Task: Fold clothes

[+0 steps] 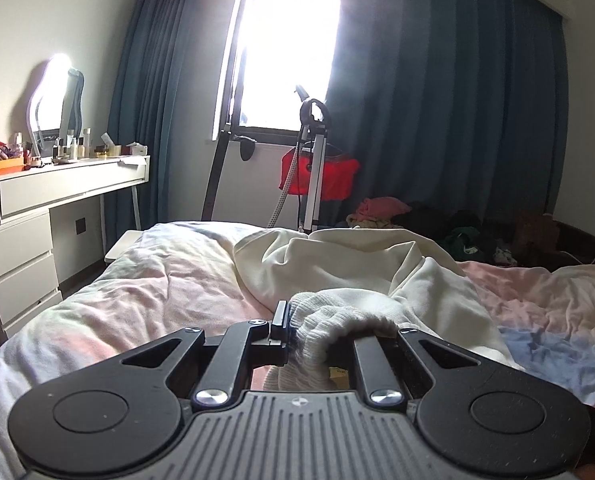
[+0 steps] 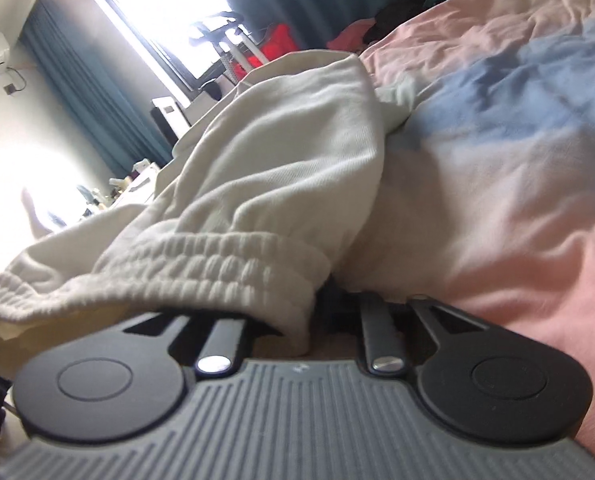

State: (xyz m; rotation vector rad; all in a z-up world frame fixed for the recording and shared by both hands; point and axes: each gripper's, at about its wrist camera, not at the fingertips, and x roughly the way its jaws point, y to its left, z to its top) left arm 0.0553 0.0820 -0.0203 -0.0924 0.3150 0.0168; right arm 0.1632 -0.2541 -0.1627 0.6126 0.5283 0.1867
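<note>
The wide bed with its rumpled pink, white and blue quilt (image 1: pixel 169 280) stretches ahead of me, open to left and right, its far edge meeting dark blue curtains (image 1: pixel 437 100) and a bright window. The cream cotton trousers with a ribbed elastic waistband (image 1: pixel 357 272) lie mid-bed, trailing away from me. My left claw (image 1: pixel 317 332) pinches that waistband tight. My right claw (image 2: pixel 317 312) is closed on the waistband too, fabric hiding its tips. I can read no writing.

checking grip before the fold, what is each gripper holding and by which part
Both hold the cream trousers by the ribbed elastic waistband: left gripper, right gripper.
</note>
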